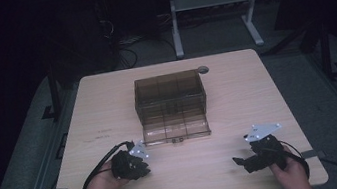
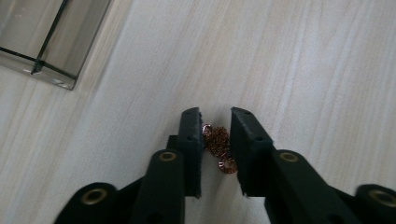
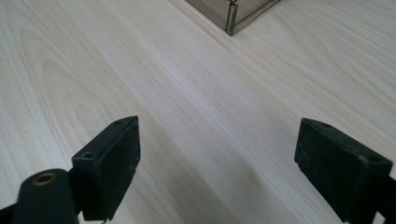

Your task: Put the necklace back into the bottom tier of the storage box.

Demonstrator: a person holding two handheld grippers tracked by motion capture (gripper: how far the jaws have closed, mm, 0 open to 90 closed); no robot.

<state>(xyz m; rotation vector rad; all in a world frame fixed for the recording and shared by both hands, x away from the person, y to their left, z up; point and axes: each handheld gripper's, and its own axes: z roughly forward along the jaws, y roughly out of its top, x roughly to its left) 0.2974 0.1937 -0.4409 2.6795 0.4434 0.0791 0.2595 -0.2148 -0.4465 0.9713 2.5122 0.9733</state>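
The work in hand looks like picking up a small copper-coloured chain (image 2: 218,147) off the table (image 1: 217,163) and, by my reading, moving it to the clear compartment box (image 1: 171,105) that stands open just beyond the left gripper (image 1: 139,168). In the left gripper view the chain lies bunched on the wood right between the two black jaws, which have narrowed around it; its links reach the inner face of the left-hand pad and a small ring at its near end sits against the right-hand pad, but a sliver of table shows beside the chain, so I cannot tell whether the pads truly pinch it. The chain rests flat on the table, not lifted. A corner of the box shows ahead and to the left of those jaws, a short way off. The right gripper (image 1: 243,161) waits with its jaws spread wide over bare wood and nothing between them, with a corner of the box ahead of it. So the approach is done and the grasp is at best half made; securing the chain, lifting it, carrying it over the box and dropping it into a compartment are all left
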